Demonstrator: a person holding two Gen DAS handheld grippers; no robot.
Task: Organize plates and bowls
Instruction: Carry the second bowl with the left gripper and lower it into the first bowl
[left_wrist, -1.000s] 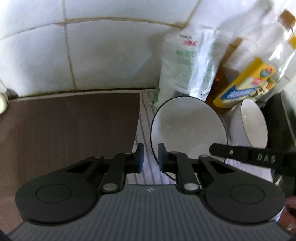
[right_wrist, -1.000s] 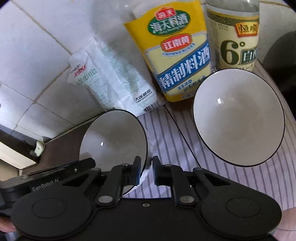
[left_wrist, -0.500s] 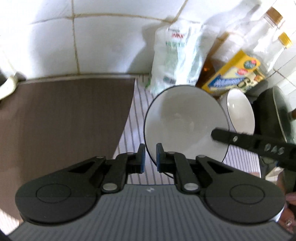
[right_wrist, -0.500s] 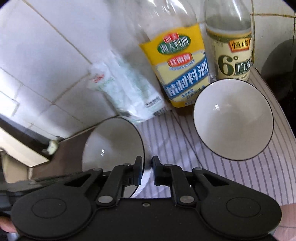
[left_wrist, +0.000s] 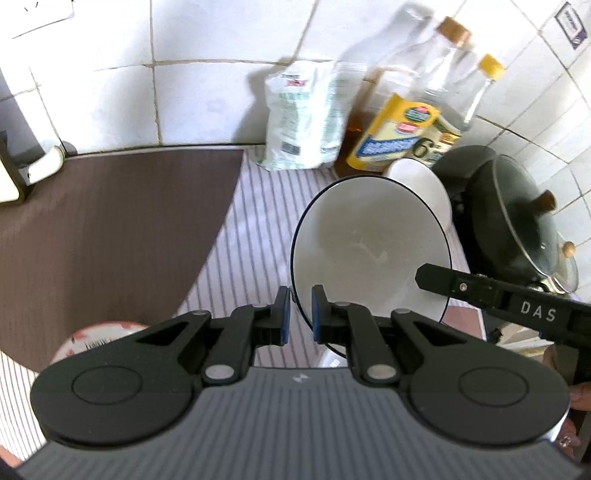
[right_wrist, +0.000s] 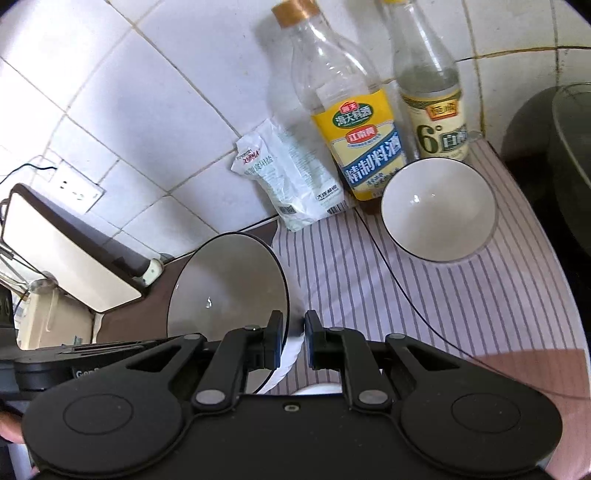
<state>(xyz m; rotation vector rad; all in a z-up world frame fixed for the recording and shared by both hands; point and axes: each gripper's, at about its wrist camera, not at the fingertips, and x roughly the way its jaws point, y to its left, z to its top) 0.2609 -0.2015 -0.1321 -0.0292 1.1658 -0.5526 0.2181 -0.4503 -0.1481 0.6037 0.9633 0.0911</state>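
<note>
A white bowl with a thin black rim (left_wrist: 369, 251) is held tilted above the striped cloth (left_wrist: 255, 236). My left gripper (left_wrist: 298, 312) is shut on its near rim. My right gripper (right_wrist: 293, 341) is shut on the same bowl (right_wrist: 229, 291) at its opposite rim; its finger crosses the bowl's right side in the left wrist view. A second white bowl (right_wrist: 437, 208) stands on the cloth in front of the bottles; it also shows in the left wrist view (left_wrist: 424, 181), partly hidden behind the held bowl.
A salt bag (right_wrist: 288, 177), a yellow-labelled bottle (right_wrist: 354, 122) and a vinegar bottle (right_wrist: 432, 96) stand against the tiled wall. A dark lidded pot (left_wrist: 517, 218) stands at the right. A brown mat (left_wrist: 110, 229) lies at the left. A patterned dish edge (left_wrist: 99, 334) shows below left.
Both grippers have risen and pulled back from the wall, carrying the bowl. The bottles and the second bowl now look farther away and more of the counter shows.
</note>
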